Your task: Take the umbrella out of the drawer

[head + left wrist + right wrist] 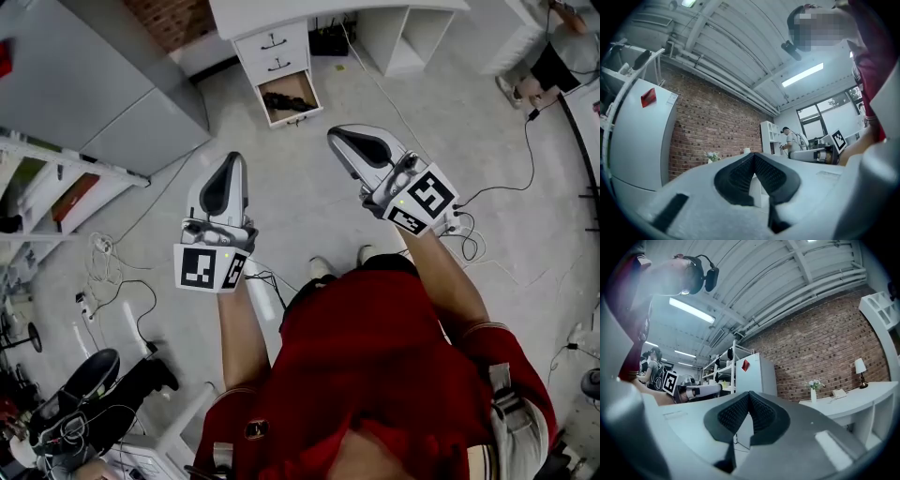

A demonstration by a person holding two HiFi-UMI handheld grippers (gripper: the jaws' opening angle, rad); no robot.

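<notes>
The black umbrella (290, 100) lies in the pulled-out bottom drawer (312, 93) of a white drawer unit (272, 42) at the top of the head view. My left gripper (232, 161) and right gripper (337, 137) are held side by side over the floor, well short of the drawer, both pointing towards it. In the left gripper view the black pads (740, 176) meet at the tip with nothing between them. The right gripper view shows the same: pads (761, 416) closed together and empty. The drawer and umbrella do not show in either gripper view.
A tall grey cabinet (103, 84) stands at the left, with a white shelving rack (56, 178) beside it. Cables (122, 291) trail over the floor at left, and more cables (497, 187) at right. A white desk (412, 28) adjoins the drawers. Another person (553, 56) stands at the far right.
</notes>
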